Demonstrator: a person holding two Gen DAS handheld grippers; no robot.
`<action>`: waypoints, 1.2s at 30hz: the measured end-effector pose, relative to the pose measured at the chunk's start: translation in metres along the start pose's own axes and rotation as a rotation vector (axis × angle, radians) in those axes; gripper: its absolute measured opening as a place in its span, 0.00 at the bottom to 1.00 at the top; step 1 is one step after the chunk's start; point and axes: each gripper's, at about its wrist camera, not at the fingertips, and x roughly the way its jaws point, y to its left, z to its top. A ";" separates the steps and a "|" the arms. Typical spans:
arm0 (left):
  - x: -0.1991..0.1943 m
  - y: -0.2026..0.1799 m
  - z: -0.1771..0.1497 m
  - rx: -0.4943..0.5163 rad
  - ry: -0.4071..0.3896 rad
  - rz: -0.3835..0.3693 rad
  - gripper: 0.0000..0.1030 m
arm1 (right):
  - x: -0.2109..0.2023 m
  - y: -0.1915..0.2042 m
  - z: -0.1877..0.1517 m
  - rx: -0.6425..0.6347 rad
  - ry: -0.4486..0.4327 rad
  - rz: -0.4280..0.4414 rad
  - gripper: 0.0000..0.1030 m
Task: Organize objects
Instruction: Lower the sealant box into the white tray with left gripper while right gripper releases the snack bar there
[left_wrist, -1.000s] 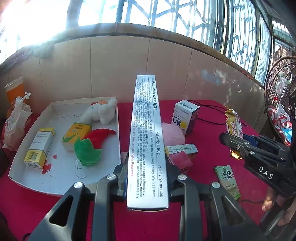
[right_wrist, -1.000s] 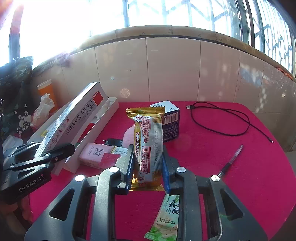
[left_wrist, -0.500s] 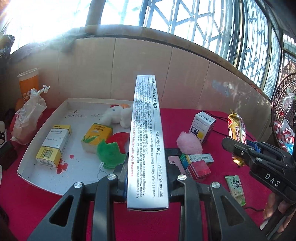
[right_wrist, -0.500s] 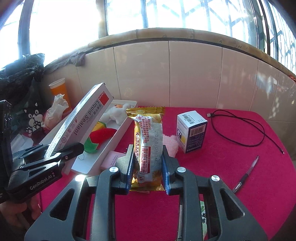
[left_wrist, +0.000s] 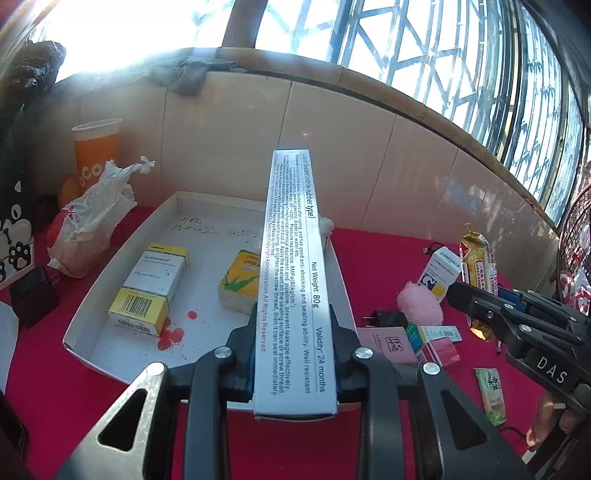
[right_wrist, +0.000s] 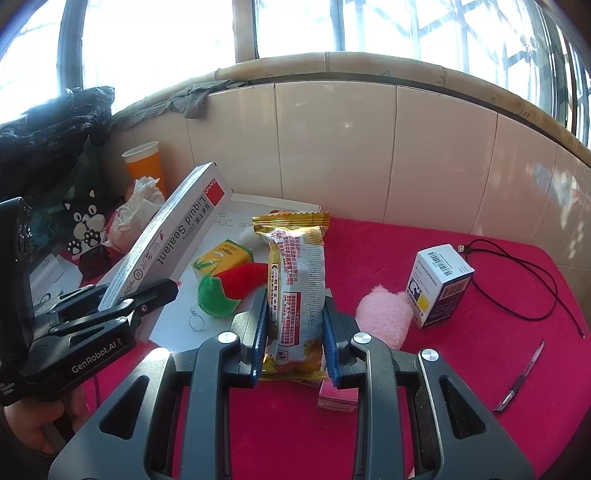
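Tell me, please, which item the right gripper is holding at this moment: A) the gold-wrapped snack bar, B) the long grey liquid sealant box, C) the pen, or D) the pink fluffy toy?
A: the right gripper is shut on the gold-wrapped snack bar, which stands upright between its blue pads, while the sealant box sits in the left gripper.

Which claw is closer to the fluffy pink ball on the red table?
The right claw. It holds the snack packet just beside the fluffy pink ball. The left claw holds the sealant box over the white tray, farther away.
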 end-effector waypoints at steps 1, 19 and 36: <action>-0.001 0.005 0.002 -0.007 -0.005 0.008 0.27 | 0.003 0.002 0.002 0.001 0.005 0.008 0.25; -0.011 0.105 0.045 -0.149 -0.060 0.139 0.27 | 0.075 0.076 0.045 0.036 0.110 0.212 0.25; 0.038 0.096 0.081 0.012 0.062 0.110 0.28 | 0.132 0.101 0.032 0.082 0.237 0.294 0.25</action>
